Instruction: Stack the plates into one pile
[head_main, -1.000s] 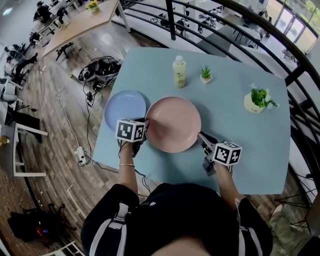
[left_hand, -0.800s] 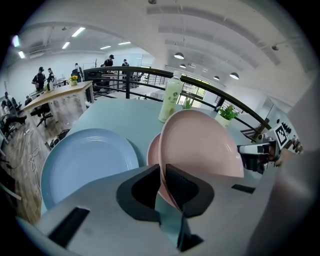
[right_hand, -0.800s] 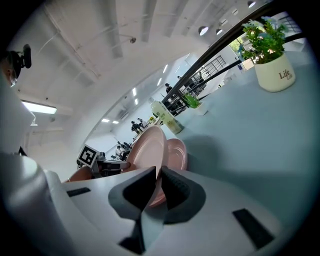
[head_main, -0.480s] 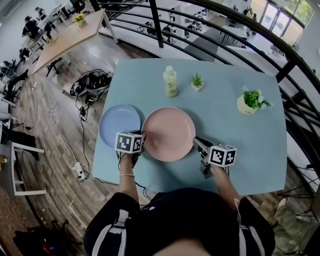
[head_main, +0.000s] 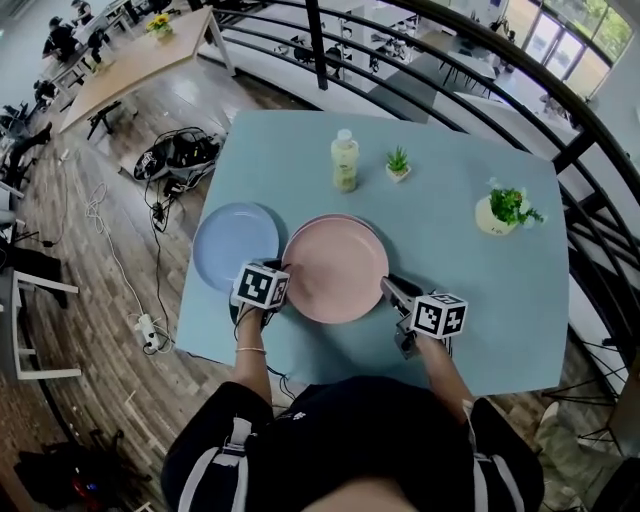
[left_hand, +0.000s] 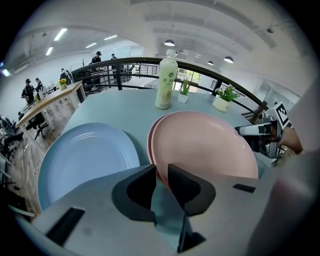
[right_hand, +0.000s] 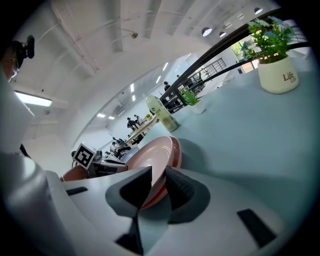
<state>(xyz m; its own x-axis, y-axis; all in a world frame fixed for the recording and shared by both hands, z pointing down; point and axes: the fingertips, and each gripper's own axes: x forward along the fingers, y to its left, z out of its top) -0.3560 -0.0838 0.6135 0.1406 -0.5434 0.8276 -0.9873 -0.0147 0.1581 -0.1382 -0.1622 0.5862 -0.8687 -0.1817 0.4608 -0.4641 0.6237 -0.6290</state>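
The left gripper (head_main: 281, 284) is clamped on the near-left rim of the pink plate (head_main: 335, 268), and the right gripper (head_main: 389, 290) is clamped on its near-right rim. This plate is in the middle of the table (head_main: 500, 290) - just beside the blue plate (head_main: 233, 243).

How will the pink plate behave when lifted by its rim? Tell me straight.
The pink plate looks rigid: no sag shows with the left gripper and right gripper pinching opposite rims. Its glossy surface may slip in the jaws. Broad and shallow, it likely tilts if one side rises first.
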